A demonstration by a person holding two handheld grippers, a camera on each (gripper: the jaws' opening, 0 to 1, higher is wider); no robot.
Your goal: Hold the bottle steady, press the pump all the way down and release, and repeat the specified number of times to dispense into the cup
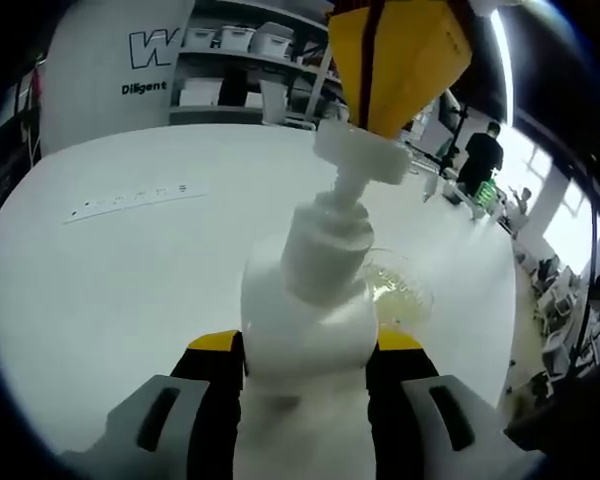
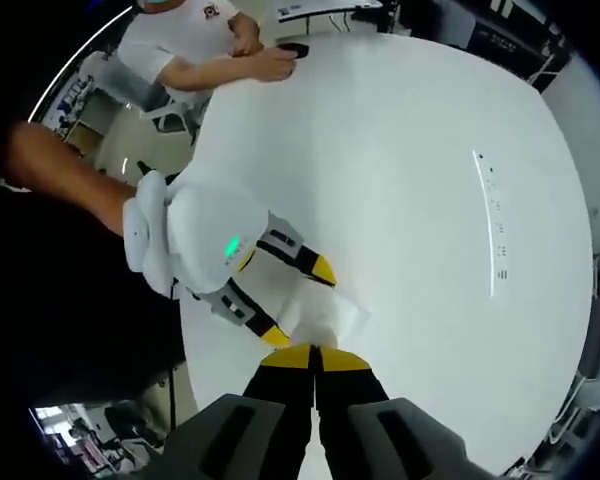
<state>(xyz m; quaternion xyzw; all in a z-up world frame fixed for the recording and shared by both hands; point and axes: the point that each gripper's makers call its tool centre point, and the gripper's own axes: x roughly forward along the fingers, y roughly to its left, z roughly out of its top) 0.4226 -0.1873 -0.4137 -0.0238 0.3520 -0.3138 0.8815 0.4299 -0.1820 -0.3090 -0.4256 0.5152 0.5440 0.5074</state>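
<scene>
Two grippers are sharing the job: the left gripper (image 1: 305,365) is clamping the white bottle (image 1: 308,320) so it cannot tip, while the right gripper (image 2: 316,362), jaws pinched together, is bearing on the pump (image 1: 362,152). The cup (image 1: 395,290) is waiting at two o'clock of the bottle, under the spout.

A broad white round table (image 1: 130,280) takes up most of the left gripper view, with a flat white power strip (image 1: 135,200) lying on it. Behind the table stand shelves (image 1: 245,70) holding white boxes, and beside them a white banner (image 1: 115,70) with dark lettering. A long ceiling light (image 1: 502,60) glows at the upper right, and bright windows (image 1: 570,215) line the far side, where desks (image 1: 550,300) stand.
</scene>
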